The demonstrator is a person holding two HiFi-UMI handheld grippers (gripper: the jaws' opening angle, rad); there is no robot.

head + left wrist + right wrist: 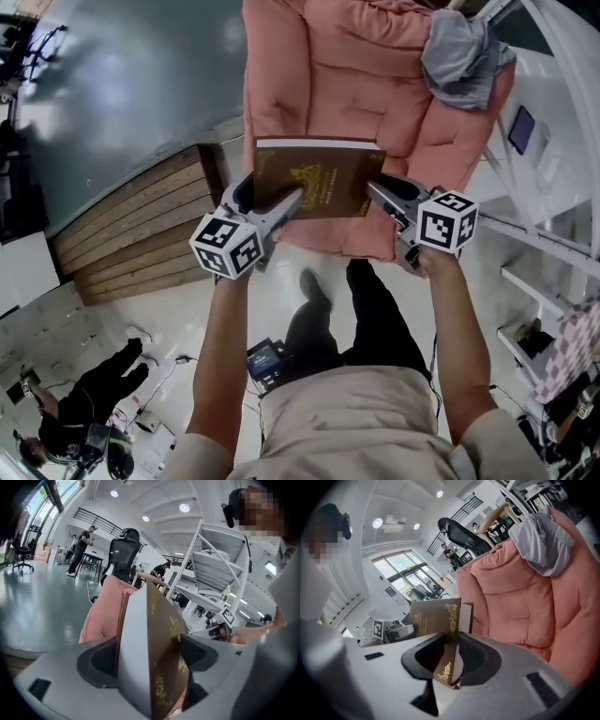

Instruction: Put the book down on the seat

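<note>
Two grippers counted | left gripper (291,199) clamped on left edge of one brown gilt-print book (319,178) | right gripper (375,186) clamped on right edge | book held aloft over front of one pink cushioned seat (300,75), apparently not yet resting | one grey garment (459,52) on backrest | remaining: lower, release.

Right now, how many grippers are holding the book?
2. The left gripper clamps the left edge of the book, and the right gripper clamps its right edge, over the pink seat.
</note>
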